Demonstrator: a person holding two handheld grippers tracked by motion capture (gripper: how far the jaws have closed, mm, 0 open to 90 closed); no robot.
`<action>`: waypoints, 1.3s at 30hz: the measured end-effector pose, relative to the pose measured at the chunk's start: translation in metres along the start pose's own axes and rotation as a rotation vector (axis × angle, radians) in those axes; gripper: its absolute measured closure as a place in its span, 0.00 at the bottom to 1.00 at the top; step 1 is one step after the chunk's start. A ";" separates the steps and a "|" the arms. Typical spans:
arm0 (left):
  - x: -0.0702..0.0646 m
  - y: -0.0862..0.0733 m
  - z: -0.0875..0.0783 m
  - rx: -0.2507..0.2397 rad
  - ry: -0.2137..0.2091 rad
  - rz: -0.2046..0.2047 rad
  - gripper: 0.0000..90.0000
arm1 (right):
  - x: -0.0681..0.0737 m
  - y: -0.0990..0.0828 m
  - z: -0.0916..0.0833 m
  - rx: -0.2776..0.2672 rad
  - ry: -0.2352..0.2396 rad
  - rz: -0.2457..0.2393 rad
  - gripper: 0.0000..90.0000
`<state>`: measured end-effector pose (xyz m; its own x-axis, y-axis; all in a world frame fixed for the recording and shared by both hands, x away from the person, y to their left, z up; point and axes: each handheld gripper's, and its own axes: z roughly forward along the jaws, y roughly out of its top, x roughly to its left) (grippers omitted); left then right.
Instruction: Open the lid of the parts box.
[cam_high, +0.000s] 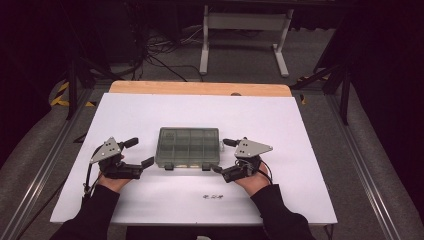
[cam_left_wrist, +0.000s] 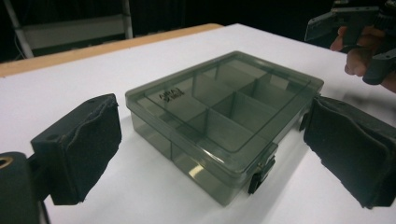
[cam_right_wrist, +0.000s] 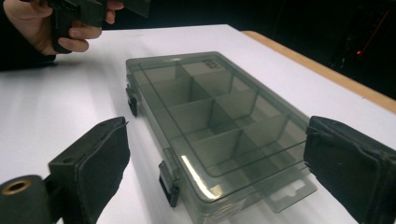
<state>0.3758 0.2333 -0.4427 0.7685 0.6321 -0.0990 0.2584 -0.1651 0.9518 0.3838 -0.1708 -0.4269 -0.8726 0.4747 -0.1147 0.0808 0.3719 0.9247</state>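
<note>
A shut, translucent grey compartment box (cam_high: 188, 146) with two black latches on its near side lies flat in the middle of the white tabletop (cam_high: 150, 112). My left gripper (cam_high: 140, 152) stands open just off the box's left end. My right gripper (cam_high: 221, 155) stands open just off its right end. In the left gripper view the box (cam_left_wrist: 224, 116) sits ahead of the wide-apart black pads (cam_left_wrist: 84, 144), corner first, and the gripper (cam_left_wrist: 215, 149) holds nothing. The right gripper (cam_right_wrist: 224, 163) is equally empty, its pads (cam_right_wrist: 350, 163) flanking the box's (cam_right_wrist: 210, 112) end with the hang tab.
A wooden strip (cam_high: 200, 88) edges the tabletop's far side. A small printed mark (cam_high: 212, 196) lies near the front edge. Beyond the table stand a white frame (cam_high: 245, 30) and floor cables (cam_high: 160, 50). Metal rails (cam_high: 50, 165) run along both sides.
</note>
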 end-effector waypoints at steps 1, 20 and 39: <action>0.000 -0.001 0.001 0.013 -0.010 -0.002 0.06 | 0.000 -0.001 0.001 0.003 0.006 0.003 0.09; -0.002 -0.013 0.014 0.149 -0.028 0.034 0.09 | -0.002 -0.017 0.010 0.133 0.024 0.074 0.17; -0.003 -0.015 0.022 0.289 -0.043 0.029 0.50 | -0.006 -0.022 0.014 0.228 0.005 0.085 0.49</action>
<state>0.3819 0.2172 -0.4634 0.8005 0.5924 -0.0909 0.3869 -0.3951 0.8332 0.3937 -0.1709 -0.4519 -0.8604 0.5083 -0.0372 0.2603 0.5010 0.8254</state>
